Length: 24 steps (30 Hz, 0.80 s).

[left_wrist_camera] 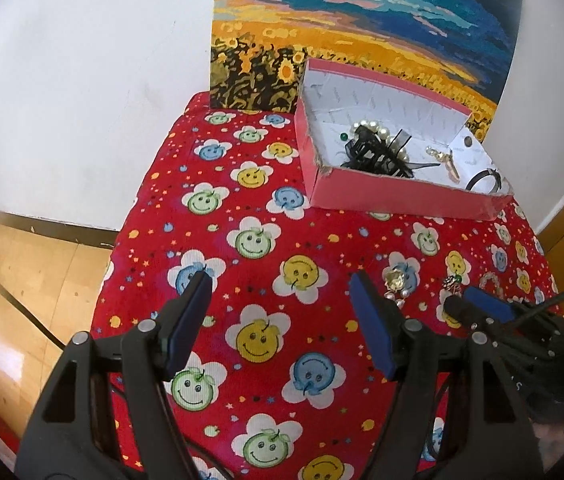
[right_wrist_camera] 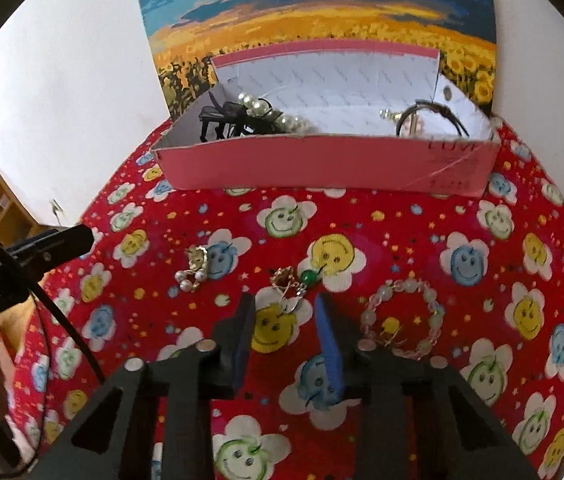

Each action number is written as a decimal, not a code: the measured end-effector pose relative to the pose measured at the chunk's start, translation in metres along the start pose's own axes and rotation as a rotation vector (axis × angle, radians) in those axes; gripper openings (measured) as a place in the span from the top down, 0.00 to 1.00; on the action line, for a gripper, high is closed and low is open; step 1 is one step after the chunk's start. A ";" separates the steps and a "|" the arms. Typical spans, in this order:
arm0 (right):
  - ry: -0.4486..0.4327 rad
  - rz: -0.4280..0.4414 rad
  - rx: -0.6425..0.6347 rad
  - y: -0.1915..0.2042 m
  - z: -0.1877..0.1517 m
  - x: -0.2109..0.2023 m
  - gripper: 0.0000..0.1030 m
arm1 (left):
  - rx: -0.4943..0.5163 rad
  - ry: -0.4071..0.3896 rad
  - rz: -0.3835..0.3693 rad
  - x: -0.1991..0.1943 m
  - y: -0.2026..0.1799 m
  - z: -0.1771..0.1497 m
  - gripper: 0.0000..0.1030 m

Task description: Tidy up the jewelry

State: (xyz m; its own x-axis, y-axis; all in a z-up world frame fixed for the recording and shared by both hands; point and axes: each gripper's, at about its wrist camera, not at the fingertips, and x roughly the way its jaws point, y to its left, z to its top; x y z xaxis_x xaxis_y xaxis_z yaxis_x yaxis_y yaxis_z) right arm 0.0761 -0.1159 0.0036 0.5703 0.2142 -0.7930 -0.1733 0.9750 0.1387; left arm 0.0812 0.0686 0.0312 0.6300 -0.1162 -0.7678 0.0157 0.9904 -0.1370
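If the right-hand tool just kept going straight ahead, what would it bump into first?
Most likely the gold earring with the green bead, lying on the red cloth just beyond the open right tool. Past that stands the pink box. Depth is hard to judge here.

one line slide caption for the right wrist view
Open right gripper nears green-bead earring before pink box.

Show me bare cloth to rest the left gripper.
Free: the cloth left of the pink box, under the left gripper. Crowded: pearl earring, green-bead earring and bracelet around the right gripper.
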 end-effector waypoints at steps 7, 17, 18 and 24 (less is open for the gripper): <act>0.010 -0.060 -0.103 0.011 0.004 0.007 0.86 | 0.001 0.019 -0.008 0.006 -0.002 -0.004 0.38; -0.024 0.017 -0.050 -0.002 -0.003 -0.016 0.87 | 0.025 0.023 -0.022 0.004 -0.013 -0.007 0.37; -0.027 0.032 -0.042 -0.004 -0.004 -0.020 0.87 | 0.028 0.023 -0.026 0.004 -0.014 -0.007 0.37; -0.011 0.110 -0.073 -0.003 -0.016 -0.030 0.86 | 0.041 0.027 -0.034 0.002 -0.022 -0.009 0.37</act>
State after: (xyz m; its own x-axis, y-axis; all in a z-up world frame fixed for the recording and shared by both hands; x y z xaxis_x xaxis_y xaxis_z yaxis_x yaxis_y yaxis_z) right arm 0.0471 -0.1261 0.0176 0.5537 0.3206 -0.7685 -0.2930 0.9389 0.1806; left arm 0.0750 0.0460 0.0268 0.6074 -0.1518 -0.7798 0.0696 0.9880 -0.1381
